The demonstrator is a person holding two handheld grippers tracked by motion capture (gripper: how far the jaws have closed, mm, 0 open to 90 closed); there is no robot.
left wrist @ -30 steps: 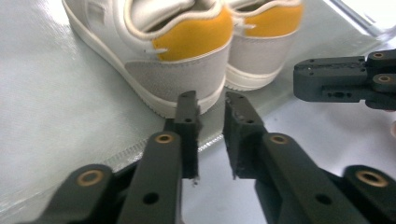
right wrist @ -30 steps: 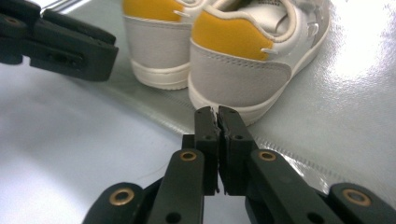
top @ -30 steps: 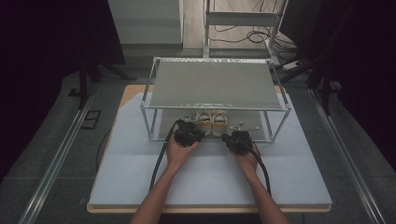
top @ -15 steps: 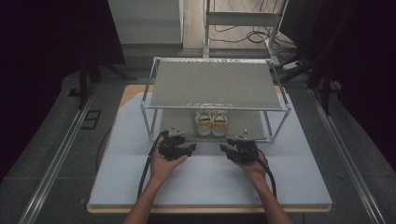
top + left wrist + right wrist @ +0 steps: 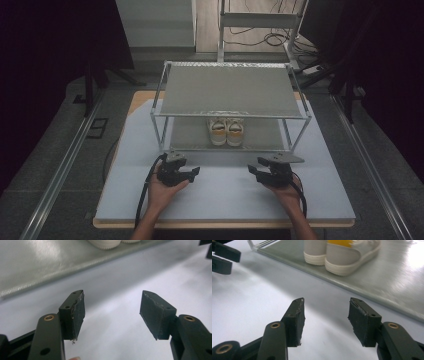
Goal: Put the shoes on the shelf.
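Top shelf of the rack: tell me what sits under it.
Under the top shelf, a pair of shoes stands side by side on the lower shelf, heels toward the person. Their toes and the lower shelf's back part are covered by the top shelf.

The rack (image 5: 230,95) looks like brushed metal, shelves with a dull satin sheen and thin shiny tube legs. The shoes (image 5: 339,253) on the bottom shelf look like smooth off-white leather or fake leather with ribbed rubber soles. The table mat (image 5: 225,195) is matt pale stuff, totally smooth, over a wood edge. Gripper pads (image 5: 79,312) are matt black rubber, scuffed and rough, on hard black plastic with brass-looking rivets.
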